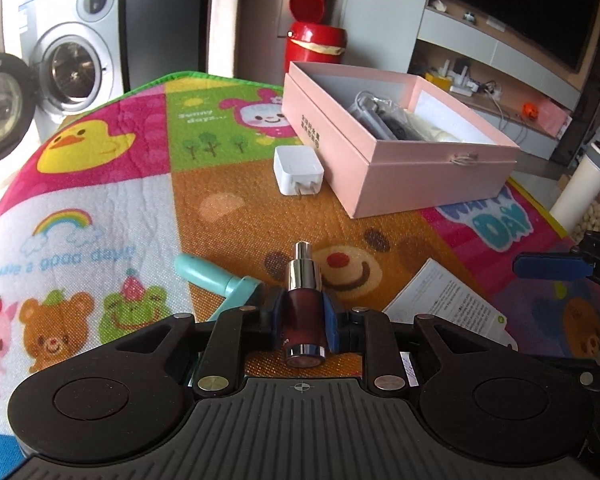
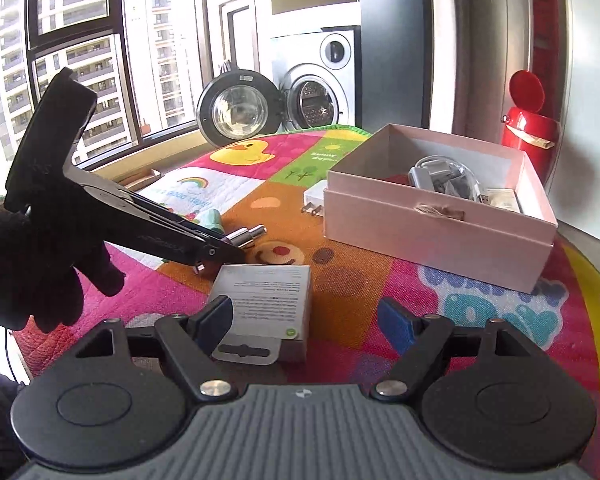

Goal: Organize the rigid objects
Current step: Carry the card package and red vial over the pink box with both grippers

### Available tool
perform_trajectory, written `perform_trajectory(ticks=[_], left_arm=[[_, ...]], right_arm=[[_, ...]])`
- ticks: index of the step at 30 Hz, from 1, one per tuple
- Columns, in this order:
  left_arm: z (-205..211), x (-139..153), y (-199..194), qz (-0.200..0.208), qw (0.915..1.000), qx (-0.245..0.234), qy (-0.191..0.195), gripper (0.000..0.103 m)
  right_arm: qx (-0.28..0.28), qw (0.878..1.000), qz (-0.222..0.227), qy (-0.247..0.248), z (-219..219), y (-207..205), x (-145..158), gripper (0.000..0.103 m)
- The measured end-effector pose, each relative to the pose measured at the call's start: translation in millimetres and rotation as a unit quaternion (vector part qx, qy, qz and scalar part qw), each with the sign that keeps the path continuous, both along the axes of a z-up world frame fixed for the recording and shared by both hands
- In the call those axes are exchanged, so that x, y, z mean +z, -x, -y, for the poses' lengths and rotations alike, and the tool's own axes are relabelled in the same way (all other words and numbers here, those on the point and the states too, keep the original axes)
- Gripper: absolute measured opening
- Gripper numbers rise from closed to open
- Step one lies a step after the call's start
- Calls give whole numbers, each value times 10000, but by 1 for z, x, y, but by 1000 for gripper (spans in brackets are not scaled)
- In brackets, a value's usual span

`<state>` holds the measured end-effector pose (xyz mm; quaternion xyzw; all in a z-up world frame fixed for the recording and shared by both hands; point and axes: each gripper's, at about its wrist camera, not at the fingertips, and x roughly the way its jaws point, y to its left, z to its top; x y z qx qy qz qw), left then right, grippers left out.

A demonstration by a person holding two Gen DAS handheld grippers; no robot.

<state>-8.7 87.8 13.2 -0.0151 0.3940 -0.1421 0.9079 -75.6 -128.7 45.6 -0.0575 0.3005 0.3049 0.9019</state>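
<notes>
mat (image 1: 100, 208) cartoon-printed (washer (image 1: 66, 68) behind) | left claw (image 1: 303, 312) grasping bottle (image 1: 303, 300) | right claw (image 2: 306, 324) released

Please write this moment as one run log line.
left hand-held gripper: shut on dark red spray bottle | right hand-held gripper: open, over white carton | pink box: open

The contents of the pink box (image 1: 400, 160) are a tangle of cables and pouches too jumbled to tell apart, and its near wall hides whatever lies lower. The teal handled object (image 1: 212, 280) is largely hidden behind the left gripper (image 1: 303, 312), so its shape stays unclear. The print on the small white carton (image 2: 266, 300) is too fine to read.
</notes>
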Motion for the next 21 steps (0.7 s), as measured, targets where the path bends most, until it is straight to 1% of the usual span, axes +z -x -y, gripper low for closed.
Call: perform_trajectory(ticks=[2, 5, 7, 8, 9, 10, 12, 16, 17, 19, 21], left_arm=[[-6, -1, 2, 12, 9997, 68, 223, 24], [-13, -1, 7, -34, 9990, 105, 429, 24], [-15, 0, 11, -25, 9990, 89, 428, 24], [-15, 0, 14, -10, 9992, 71, 393, 24], [-14, 1, 19, 9, 9993, 39, 366, 24], [-13, 2, 22, 26, 9994, -7, 354, 24], [-8, 4, 32, 48, 9994, -175, 307, 24], [12, 13, 58, 189, 9971, -729, 118, 24], [17, 18, 65, 263, 9961, -828, 129, 24], [21, 31, 72, 440, 9945, -904, 285, 24], [23, 46, 73, 676, 9929, -847, 496, 24]], right_arm=[[123, 9998, -112, 88, -15, -2, -4, 81], [121, 9985, -310, 443, -38, -12, -18, 81], [79, 9979, -379, 521, -44, -17, -22, 81], [57, 9982, -340, 500, -44, -17, -20, 75], [72, 9984, -302, 474, -41, -15, -17, 70], [79, 9984, -252, 498, -39, -13, -14, 68], [35, 9983, -164, 554, -32, -8, -8, 68], [-189, 9975, 65, 682, -4, 6, 10, 68], [-294, 9971, 159, 689, 5, 11, 16, 68], [-497, 9961, 319, 654, 21, 18, 27, 68], [-752, 9941, 525, 585, 39, 25, 42, 68]])
